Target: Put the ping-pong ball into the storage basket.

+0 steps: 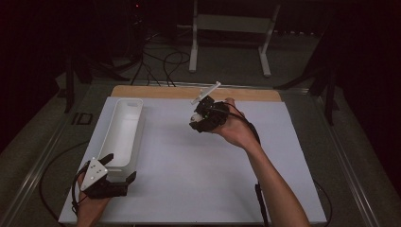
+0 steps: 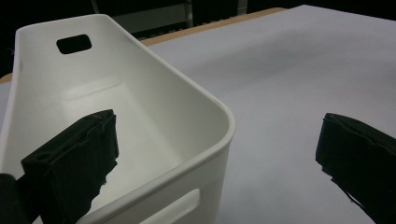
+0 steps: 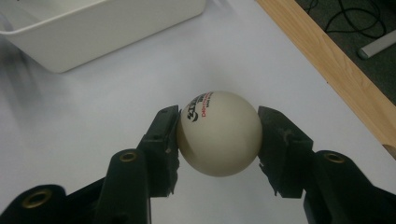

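On the near left, the left gripper (image 1: 118, 171) sits with its jaws spread apart and empty, straddling the near end wall of a long white bin (image 1: 124, 124) that runs away toward the far left. Right of centre, the right gripper (image 1: 196, 118) is raised over the white table (image 1: 189, 165), clamped on a white ball (image 3: 218, 133) with printed lettering. The pads touch the ball only at its round sides, so a tilt or jolt could let it slip out and roll off.
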The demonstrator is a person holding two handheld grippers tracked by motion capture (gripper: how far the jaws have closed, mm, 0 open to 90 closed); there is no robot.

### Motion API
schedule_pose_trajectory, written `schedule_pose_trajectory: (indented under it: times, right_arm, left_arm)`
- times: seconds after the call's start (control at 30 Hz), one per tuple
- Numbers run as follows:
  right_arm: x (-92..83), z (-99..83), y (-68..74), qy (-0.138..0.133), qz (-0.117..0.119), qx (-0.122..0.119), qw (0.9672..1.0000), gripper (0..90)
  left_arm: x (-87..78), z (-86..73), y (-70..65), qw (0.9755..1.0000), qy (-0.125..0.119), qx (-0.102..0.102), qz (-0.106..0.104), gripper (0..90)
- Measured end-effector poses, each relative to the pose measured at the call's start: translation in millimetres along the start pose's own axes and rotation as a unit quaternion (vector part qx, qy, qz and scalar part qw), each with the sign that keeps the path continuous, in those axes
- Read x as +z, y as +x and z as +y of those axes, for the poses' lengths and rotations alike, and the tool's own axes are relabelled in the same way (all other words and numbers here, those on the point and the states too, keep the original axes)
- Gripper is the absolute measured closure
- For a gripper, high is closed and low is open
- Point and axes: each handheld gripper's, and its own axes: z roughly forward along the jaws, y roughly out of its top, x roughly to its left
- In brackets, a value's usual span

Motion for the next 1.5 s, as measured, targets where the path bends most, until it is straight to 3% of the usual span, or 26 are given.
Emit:
schedule_pose_trajectory:
  times: [1.5]
  right_arm:
    - [12.9,18.3,10.5,-0.002,0.023,0.002,0.9997,50.6]
  left_arm:
    - [-0.1,-0.1,0.2,1.0,0.0,0.001,0.0,0.0]
